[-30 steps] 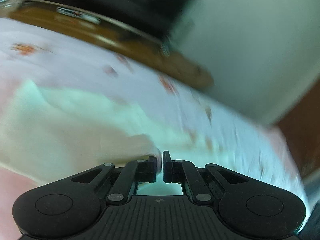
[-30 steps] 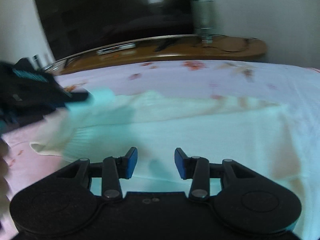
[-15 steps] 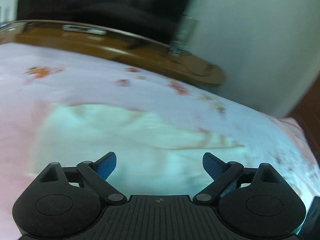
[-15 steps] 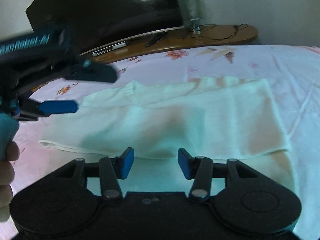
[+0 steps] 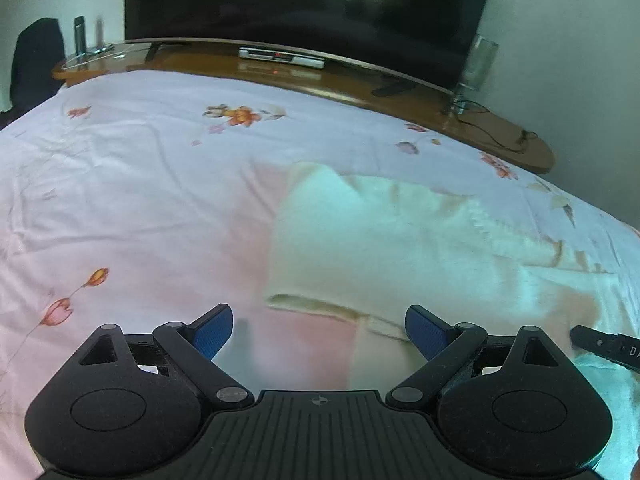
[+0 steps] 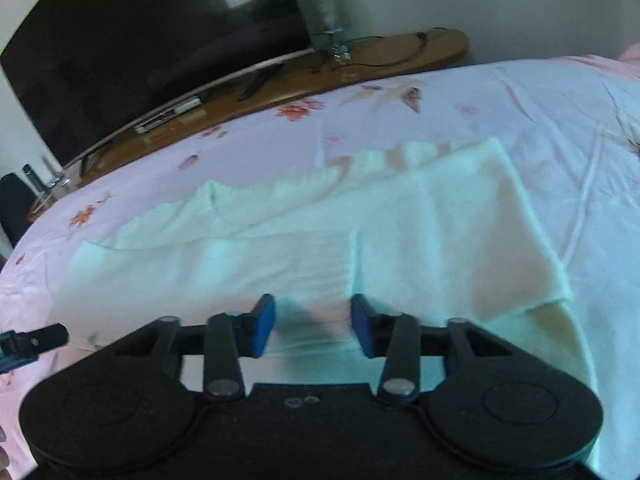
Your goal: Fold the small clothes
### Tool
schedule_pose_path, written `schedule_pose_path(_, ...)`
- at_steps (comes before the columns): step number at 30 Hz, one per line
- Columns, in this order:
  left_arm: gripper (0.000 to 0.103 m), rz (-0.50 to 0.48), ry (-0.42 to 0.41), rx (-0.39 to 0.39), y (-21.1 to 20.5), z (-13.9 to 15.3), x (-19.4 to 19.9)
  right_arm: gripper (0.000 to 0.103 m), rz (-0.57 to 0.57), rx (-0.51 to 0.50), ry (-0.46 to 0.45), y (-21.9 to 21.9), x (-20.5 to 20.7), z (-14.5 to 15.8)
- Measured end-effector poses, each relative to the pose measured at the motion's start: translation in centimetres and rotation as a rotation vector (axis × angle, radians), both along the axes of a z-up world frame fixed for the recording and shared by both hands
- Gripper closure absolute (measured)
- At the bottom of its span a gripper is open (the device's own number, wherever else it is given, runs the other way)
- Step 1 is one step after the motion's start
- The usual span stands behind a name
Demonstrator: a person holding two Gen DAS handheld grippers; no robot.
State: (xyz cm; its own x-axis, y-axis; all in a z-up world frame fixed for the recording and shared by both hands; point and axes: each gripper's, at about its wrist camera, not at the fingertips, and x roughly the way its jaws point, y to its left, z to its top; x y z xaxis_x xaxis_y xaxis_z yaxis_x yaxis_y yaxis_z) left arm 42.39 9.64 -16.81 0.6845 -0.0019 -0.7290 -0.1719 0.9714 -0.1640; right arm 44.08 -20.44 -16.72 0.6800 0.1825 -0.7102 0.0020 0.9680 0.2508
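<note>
Cream knit garment [image 6: 400,220] half-folded on bed [image 5: 160,200]. Left tool [image 5: 318,332] spread wide, empty. Right tool [image 6: 314,328] just closing around near hem, not yet pinching. Risk: catching bed cover too, dragging fold askew.

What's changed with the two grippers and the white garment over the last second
The left gripper let go of the white garment, opened wide and drew back from it. The right gripper has just been closing, with garment fabric between its jaws but not visibly pinched. The garment stays flat on the floral bedsheet.
</note>
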Motion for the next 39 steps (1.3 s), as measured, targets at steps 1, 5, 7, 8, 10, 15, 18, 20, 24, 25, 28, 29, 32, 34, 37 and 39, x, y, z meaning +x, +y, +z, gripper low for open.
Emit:
schedule_pose_path(1,0.010,0.000,0.000,0.001,0.1,-0.2,0.1,0.092,0.019,0.006,0.002,0.5,0.1,0.0)
schedule_pose_path(5,0.010,-0.013,-0.018,0.027,-0.3,-0.1,-0.1,0.094,0.027,-0.023,-0.078,0.6,0.0,1.6)
schedule_pose_path(7,0.010,-0.025,-0.018,0.040,-0.8,-0.3,0.1,0.094,0.007,-0.038,-0.122,-0.5,-0.3,3.0)
schedule_pose_path(8,0.010,-0.030,-0.019,0.049,-1.0,-0.4,0.1,0.094,-0.004,-0.035,-0.129,-1.4,-0.3,3.6)
schedule_pose_path(10,0.010,-0.040,-0.018,0.059,-1.4,-0.8,0.2,0.094,-0.029,-0.073,-0.146,-3.0,-0.4,4.3)
schedule_pose_path(15,0.011,-0.039,-0.027,0.102,-2.1,-1.2,0.5,0.094,-0.098,-0.108,-0.107,-6.7,0.1,3.8)
schedule_pose_path(18,0.024,-0.033,-0.054,0.131,-2.4,-1.1,0.7,0.094,-0.118,-0.140,-0.072,-7.6,-0.1,2.4)
schedule_pose_path(20,0.041,-0.054,-0.029,0.120,-2.4,-1.5,1.2,0.094,-0.138,-0.151,-0.053,-7.9,-0.1,1.5)
schedule_pose_path(24,0.054,-0.062,-0.020,0.078,-2.4,-1.1,1.1,0.093,-0.146,-0.187,-0.005,-7.7,-0.2,-0.2)
schedule_pose_path(25,0.054,-0.074,-0.017,0.037,-2.3,-0.4,1.1,0.093,-0.135,-0.190,-0.005,-7.5,-0.2,-0.1)
schedule_pose_path(28,0.019,-0.123,0.002,-0.033,-2.1,1.4,1.3,0.075,-0.121,-0.117,0.005,-7.9,-0.2,0.5)
schedule_pose_path(29,0.000,-0.125,0.008,-0.057,-1.8,1.7,1.5,0.075,-0.132,-0.097,0.004,-8.2,-0.2,0.7)
schedule_pose_path(32,0.000,-0.108,-0.018,-0.096,-1.1,2.7,1.9,0.074,-0.172,-0.063,-0.004,-9.1,0.2,0.8)
schedule_pose_path(34,0.000,-0.080,-0.010,-0.135,-0.6,2.6,2.9,0.075,-0.189,-0.051,-0.004,-9.5,0.8,0.7)
schedule_pose_path(37,0.000,-0.016,0.012,-0.166,0.2,1.3,5.4,0.083,-0.192,-0.037,-0.001,-9.6,1.7,0.2)
schedule_pose_path(39,0.000,0.010,0.022,-0.188,0.4,0.5,7.1,0.093,-0.182,-0.024,-0.005,-9.5,1.6,0.4)
